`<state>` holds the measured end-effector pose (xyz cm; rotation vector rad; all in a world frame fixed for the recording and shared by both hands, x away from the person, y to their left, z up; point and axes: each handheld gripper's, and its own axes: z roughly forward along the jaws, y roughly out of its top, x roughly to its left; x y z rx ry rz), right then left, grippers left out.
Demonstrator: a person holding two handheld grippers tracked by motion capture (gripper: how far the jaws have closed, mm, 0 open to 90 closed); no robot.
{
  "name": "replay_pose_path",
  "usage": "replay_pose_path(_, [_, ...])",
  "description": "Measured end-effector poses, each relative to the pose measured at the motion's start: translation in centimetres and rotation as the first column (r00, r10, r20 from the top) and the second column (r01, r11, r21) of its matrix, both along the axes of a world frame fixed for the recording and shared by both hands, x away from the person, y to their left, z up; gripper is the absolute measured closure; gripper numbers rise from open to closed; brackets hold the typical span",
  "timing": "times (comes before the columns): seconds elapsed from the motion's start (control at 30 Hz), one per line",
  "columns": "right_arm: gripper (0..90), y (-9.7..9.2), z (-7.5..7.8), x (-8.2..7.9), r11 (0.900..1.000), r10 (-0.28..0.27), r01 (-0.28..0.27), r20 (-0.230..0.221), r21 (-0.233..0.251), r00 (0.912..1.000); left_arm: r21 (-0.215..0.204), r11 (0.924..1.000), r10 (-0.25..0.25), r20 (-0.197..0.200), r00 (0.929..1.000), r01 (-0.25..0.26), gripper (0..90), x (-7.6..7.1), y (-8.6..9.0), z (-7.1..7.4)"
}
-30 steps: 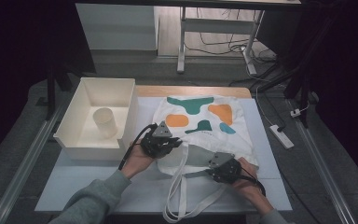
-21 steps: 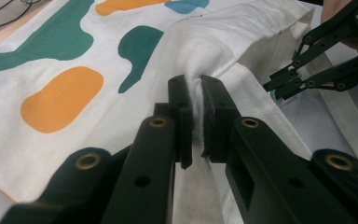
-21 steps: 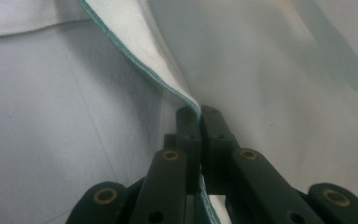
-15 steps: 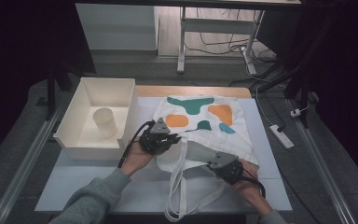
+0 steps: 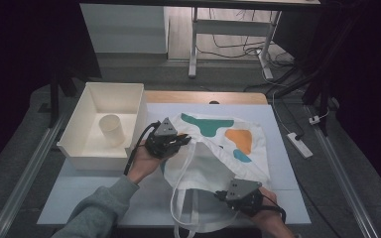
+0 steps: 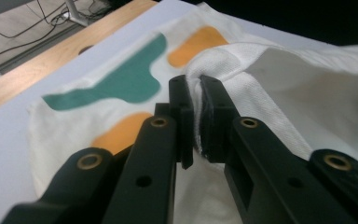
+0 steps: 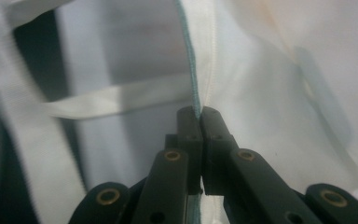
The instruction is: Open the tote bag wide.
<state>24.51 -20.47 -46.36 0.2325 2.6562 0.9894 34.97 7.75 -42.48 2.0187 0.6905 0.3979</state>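
The white tote bag (image 5: 218, 148) lies spread on the table between both grippers. The left gripper (image 6: 194, 119) pinches its rim tight at the far left. The right gripper (image 7: 199, 122), whose jaws have just been closing, clamps the near edge.

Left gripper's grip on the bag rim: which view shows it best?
Left gripper view: the left gripper pinches the tote bag rim between its pads. High view shows it small; right gripper view shows only bag cloth.

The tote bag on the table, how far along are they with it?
Done: both claws have a grip on the tote bag. The left claw is shut on the rim of its mouth, and the right claw has just closed on the rim nearer the person. In hand: spreading the mouth open. Left: the cup sits in the white bin, maybe to go in.
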Motion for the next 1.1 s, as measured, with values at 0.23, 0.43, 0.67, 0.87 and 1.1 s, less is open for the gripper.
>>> replay_pose_path(0.23, [87.9, 1.9, -0.2, -3.8, 0.9899, 0.128, -0.132, -0.078, -0.052, 0.9887, 0.009, 0.9998, -0.017, -0.009, 0.9998, 0.017, 84.7, 0.2, -0.3, -0.1])
replay_pose_path(0.43, [84.1, 2.1, -1.2, -3.3, 0.9885, 0.138, -0.145, -0.139, -0.042, 0.9807, 0.033, 0.9992, -0.023, -0.034, 0.9992, 0.024, 84.7, 0.5, -0.7, -0.8])
replay_pose_path(0.67, [54.9, -0.1, 1.5, -2.1, 0.9874, 0.038, -0.026, -0.072, 0.156, 0.9967, 0.039, 0.9988, -0.029, -0.040, 0.9988, 0.030, 84.6, 0.5, -0.6, -0.9])
replay_pose_path(0.87, [50.1, -1.7, 3.1, -1.6, 0.9701, -0.039, 0.051, -0.054, 0.237, 0.9978, 0.045, 0.9985, -0.028, -0.051, 0.9983, 0.030, 84.5, 0.6, -0.5, -1.4])
replay_pose_path(1.1, [46.4, -1.0, 2.7, -1.1, 0.9840, -0.096, 0.093, 0.016, 0.152, 0.9952, 0.052, 0.9983, -0.020, -0.077, 0.9968, 0.024, 84.4, 1.2, -0.5, -2.2])
